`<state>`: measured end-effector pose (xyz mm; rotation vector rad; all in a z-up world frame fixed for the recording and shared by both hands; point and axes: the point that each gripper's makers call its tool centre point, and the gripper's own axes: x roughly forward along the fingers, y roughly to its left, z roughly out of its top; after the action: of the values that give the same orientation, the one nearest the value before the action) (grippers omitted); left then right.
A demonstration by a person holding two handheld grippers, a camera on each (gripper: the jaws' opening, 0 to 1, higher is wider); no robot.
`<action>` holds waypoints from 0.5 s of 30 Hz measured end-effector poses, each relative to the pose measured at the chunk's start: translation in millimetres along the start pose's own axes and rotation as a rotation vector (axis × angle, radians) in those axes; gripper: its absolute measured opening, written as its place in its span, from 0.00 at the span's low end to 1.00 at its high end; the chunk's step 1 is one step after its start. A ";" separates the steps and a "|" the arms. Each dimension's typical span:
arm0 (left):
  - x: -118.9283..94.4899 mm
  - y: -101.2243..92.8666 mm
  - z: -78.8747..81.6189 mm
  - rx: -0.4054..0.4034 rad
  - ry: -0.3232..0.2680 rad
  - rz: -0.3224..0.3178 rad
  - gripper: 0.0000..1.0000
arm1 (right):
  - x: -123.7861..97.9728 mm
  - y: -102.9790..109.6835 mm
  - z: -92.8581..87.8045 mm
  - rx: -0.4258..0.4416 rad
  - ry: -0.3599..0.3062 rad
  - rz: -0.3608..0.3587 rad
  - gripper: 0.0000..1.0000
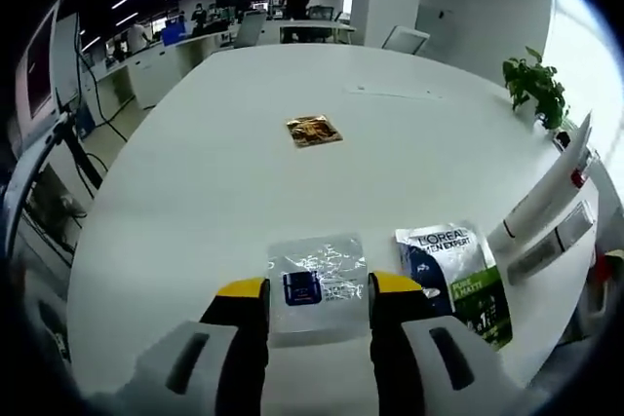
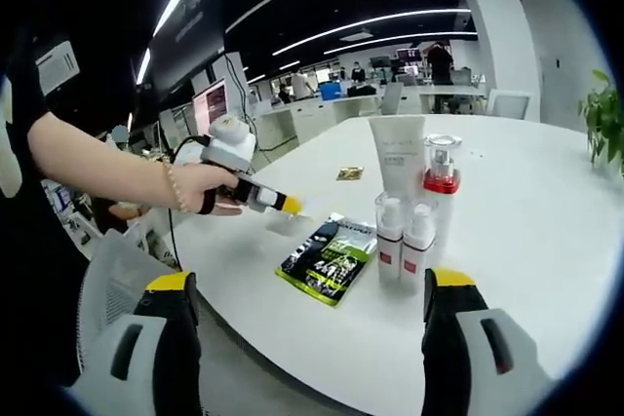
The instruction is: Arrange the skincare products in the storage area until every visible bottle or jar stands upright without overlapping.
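In the left gripper view, a monitor (image 1: 39,65) at the far left is cut by the rim, with cables hanging beside it. The white table (image 1: 214,182) spreads ahead. The left gripper (image 1: 317,289) stands at the bottom, its yellow-tipped jaws apart and gripping nothing; between the tips lies a clear sachet (image 1: 317,275) with a dark blue label, its near edge hidden behind the jaws. Farther up the table, well apart, lies a small gold sachet (image 1: 313,131). Just right of the clear one lies a L'Oreal Men Expert pouch (image 1: 456,275), its lower corner covered by the right jaw. Further right, white bottles (image 1: 546,207) lean across the view, distorted by the lens and partly cut off; how many there are cannot be told. A potted plant (image 1: 536,85) stands at the table's far right.

In the right gripper view, a person's forearm enters from the left, the hand (image 2: 200,187) holding the left gripper over the table edge. The right gripper (image 2: 312,284) has its jaws wide apart, empty. Between them, farther off, the green-and-black pouch (image 2: 327,258) lies flat. Right of it stand two small white pump bottles (image 2: 405,241) side by side, touching; behind them a white tube (image 2: 398,158) and a bottle with a red collar and clear cap (image 2: 442,177), all upright. Lettering on them is too small to read.
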<state>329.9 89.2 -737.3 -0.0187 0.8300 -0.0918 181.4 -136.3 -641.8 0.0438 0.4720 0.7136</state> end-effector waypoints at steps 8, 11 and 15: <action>-12.6 -12.9 -24.9 0.005 0.024 -0.005 0.36 | 0.4 3.8 -0.4 -0.018 0.004 0.019 0.96; -14.1 -17.8 -34.8 0.008 0.032 -0.010 0.37 | 0.1 4.3 -0.4 -0.024 0.003 0.020 0.96; -15.2 -21.9 -49.7 0.006 0.054 -0.013 0.37 | -0.1 5.3 0.0 -0.028 0.000 0.023 0.96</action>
<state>281.4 69.8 -758.4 -0.0158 0.8832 -0.1077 178.1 -132.3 -640.7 0.0228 0.4615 0.7424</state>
